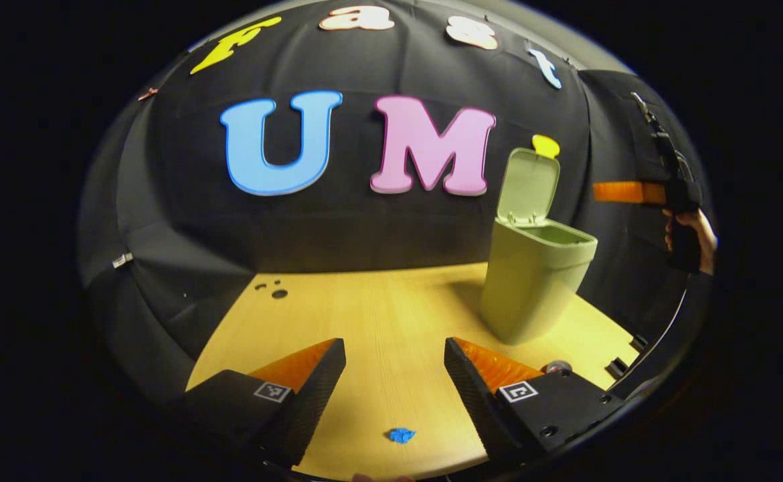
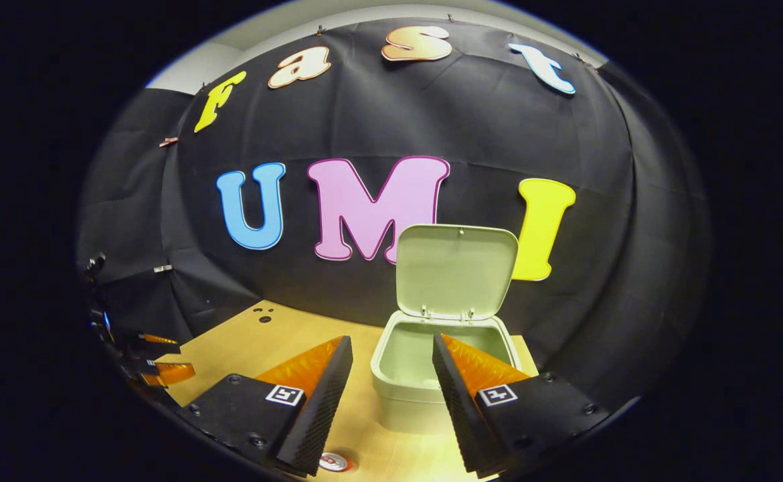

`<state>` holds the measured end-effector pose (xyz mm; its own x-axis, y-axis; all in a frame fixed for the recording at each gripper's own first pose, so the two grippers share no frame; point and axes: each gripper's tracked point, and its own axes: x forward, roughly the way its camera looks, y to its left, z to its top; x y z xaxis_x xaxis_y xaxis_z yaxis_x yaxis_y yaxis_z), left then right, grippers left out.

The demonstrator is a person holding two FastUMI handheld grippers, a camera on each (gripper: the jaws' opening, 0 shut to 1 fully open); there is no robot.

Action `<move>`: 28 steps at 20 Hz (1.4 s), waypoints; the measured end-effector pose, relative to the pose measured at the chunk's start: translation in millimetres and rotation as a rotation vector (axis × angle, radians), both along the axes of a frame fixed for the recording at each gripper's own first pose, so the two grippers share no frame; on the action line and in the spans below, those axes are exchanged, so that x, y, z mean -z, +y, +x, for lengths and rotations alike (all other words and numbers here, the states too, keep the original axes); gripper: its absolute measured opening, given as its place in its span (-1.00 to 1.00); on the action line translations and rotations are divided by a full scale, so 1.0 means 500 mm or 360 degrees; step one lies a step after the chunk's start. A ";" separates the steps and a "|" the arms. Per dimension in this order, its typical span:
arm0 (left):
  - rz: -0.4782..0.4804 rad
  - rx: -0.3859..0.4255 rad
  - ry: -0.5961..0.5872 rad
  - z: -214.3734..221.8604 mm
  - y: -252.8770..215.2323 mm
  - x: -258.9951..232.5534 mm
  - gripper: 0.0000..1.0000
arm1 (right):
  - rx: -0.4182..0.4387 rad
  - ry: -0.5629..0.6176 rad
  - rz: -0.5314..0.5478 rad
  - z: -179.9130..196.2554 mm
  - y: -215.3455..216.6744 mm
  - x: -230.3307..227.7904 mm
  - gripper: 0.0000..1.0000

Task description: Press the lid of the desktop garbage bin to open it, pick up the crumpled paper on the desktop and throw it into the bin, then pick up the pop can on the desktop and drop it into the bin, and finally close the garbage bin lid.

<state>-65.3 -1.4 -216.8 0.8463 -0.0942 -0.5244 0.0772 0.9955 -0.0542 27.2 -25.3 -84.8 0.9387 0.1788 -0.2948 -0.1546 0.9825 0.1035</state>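
Lid (image 2: 455,268) stands up on the bin (image 1: 535,281), both your tools, left tool (image 1: 395,365) and right tool (image 2: 391,375), gape empty, so with no crumpled paper on the tabletop (image 1: 391,314) I judge the can (image 2: 333,461) under your right tool is next: drop, pinch its sides.

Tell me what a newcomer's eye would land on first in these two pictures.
First, the pale green garbage bin standing at the back right of the wooden table, its lid flipped upright and the inside open. Next, each view's own open gripper low in front: the left gripper above a small blue scrap, the right gripper just before the bin with the pop can top beneath it.
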 end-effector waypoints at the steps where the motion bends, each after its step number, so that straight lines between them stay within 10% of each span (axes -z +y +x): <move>1: -0.0001 0.0004 0.0060 -0.010 -0.002 0.030 0.94 | 0.0003 0.0011 -0.0002 -0.006 -0.002 0.005 0.58; 15: 0.0035 0.0084 0.0638 -0.091 -0.028 0.356 0.70 | -0.0002 0.0094 -0.0067 -0.051 -0.025 0.014 0.58; 28: 0.0047 0.0115 0.0778 -0.108 -0.023 0.429 0.13 | 0.0018 0.0119 -0.0096 -0.069 -0.019 0.016 0.58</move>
